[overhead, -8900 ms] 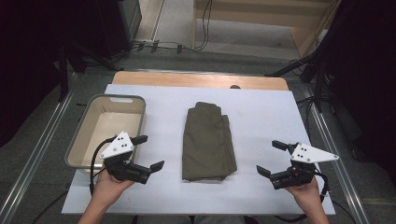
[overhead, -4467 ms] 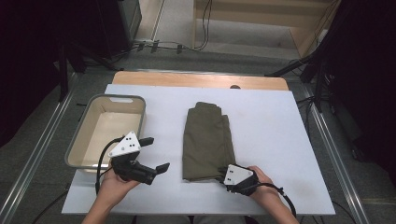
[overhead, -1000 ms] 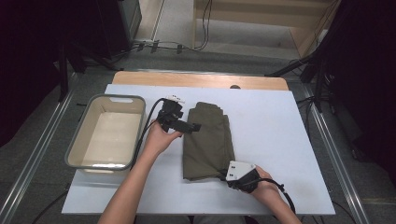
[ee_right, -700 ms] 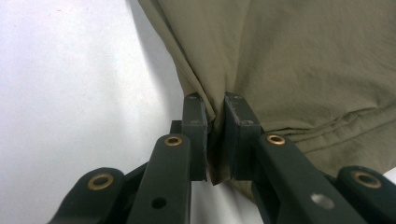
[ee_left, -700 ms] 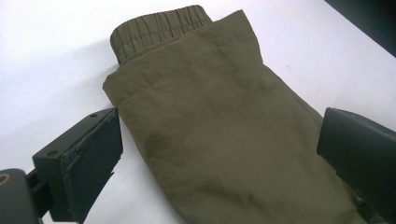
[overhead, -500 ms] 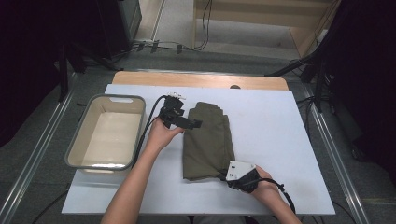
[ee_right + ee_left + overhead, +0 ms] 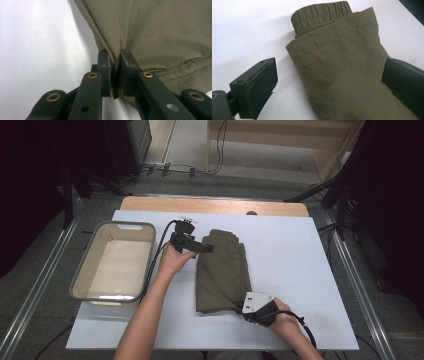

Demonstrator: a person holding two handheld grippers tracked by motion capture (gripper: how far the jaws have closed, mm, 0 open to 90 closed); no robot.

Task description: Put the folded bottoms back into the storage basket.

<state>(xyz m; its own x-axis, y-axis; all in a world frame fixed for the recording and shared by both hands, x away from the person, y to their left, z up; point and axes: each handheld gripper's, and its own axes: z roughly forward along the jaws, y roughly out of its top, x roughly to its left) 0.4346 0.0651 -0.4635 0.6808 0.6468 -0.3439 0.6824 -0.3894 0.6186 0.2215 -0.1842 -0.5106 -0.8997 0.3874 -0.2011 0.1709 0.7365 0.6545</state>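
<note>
Folded olive trousers (image 7: 222, 270) on your white table (image 7: 300, 270) — your right gripper (image 7: 114, 72) pinches the near corner; left gripper (image 7: 329, 85) spread wide, straddling the far waistband end.

The white rectangular worktop (image 7: 300, 270) is lit evenly from above, while the surroundings beyond its edges are left dark. Soft shadows are cast beside the folded olive-green fabric garment (image 7: 342, 75). Near jaws are rendered slightly soft in both gripper views; mild glare is seen on the white surface.
</note>
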